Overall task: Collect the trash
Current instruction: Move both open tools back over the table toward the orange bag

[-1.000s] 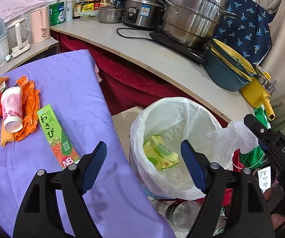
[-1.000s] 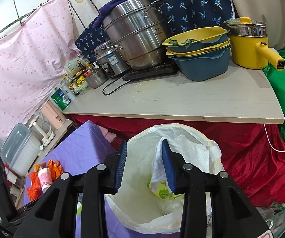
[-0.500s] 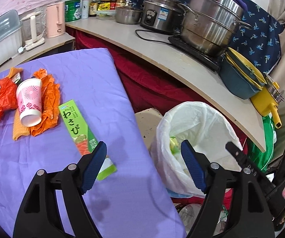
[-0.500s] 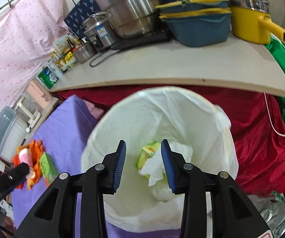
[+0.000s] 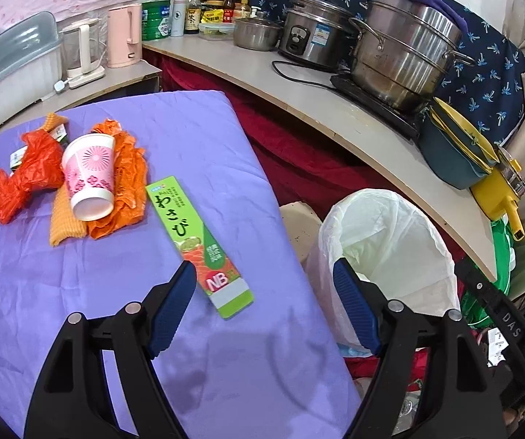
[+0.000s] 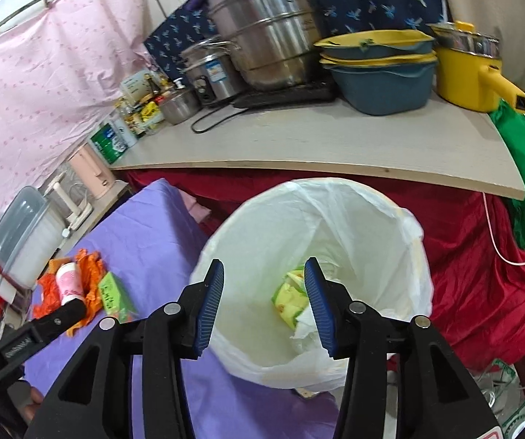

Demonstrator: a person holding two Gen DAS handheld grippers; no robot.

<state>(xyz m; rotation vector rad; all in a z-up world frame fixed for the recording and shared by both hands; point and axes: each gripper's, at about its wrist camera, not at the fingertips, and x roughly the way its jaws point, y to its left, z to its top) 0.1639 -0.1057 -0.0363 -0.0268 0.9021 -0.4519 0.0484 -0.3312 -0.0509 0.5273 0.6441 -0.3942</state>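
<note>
Purple cloth (image 5: 79, 274) | box (image 5: 196, 241) reads "わさび", "NB" | left gripper (image 5: 262, 303) wide, empty | right gripper (image 6: 264, 301) just opened, empty, over bin (image 6: 390, 256)

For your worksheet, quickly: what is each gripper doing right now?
Left gripper: open, holding nothing.
Right gripper: open, jaws just opened, empty above the bin bag.

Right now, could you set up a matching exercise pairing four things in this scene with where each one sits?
Things:
1. wasabi box
2. pink paper cup
3. white tissue
4. yellow pot

Places:
A. inside the lined bin
B. on the counter
C. lying on orange wrappers
D. flat on the purple cloth, nearest the left gripper

Pairs: 1-D, 2-C, 3-A, 4-B
</note>
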